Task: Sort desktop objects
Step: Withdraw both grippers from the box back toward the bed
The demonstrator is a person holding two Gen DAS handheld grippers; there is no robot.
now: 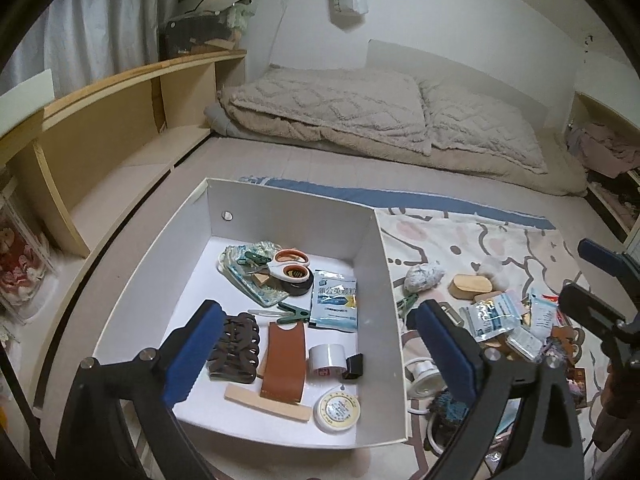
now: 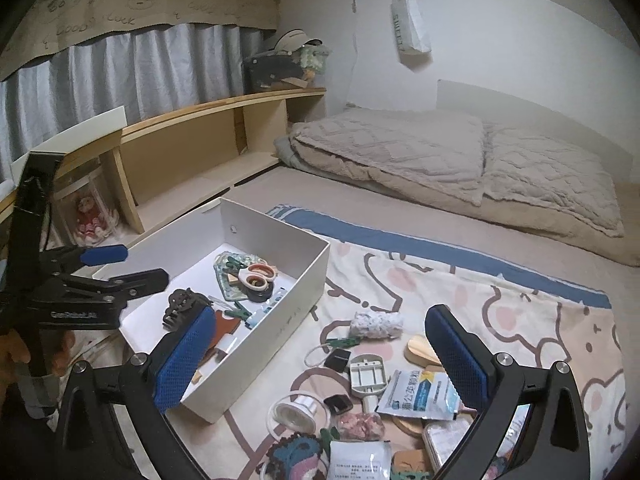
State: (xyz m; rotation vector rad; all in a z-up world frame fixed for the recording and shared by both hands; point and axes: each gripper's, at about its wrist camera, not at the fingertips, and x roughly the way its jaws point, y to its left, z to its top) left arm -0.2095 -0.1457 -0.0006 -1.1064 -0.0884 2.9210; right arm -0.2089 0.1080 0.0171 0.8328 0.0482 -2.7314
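Observation:
A white box [image 1: 386,276] holds orange-handled scissors [image 1: 289,266], a blue sachet [image 1: 335,300], a brown leather case [image 1: 284,360], a dark hair claw [image 1: 236,350], a tape roll [image 1: 327,360] and a round tin [image 1: 338,410]. My left gripper [image 1: 322,354] hangs open above these things, holding nothing. To the right of the box [image 2: 308,280], a loose pile lies on the cartoon cloth [image 2: 520,312]: another blue sachet [image 2: 418,394], a white plastic base [image 2: 368,374], a clear spool [image 2: 298,412] and a rolled rag [image 2: 376,325]. My right gripper [image 2: 320,358] stands open and empty above the pile.
Folded beige blankets [image 2: 460,160] lie at the back of the mattress. A low wooden shelf [image 2: 200,140] runs along the left under grey curtains. The left gripper [image 2: 146,265] shows over the box's left side, with a hand [image 2: 16,352] below it. A white bag [image 2: 412,24] hangs on the wall.

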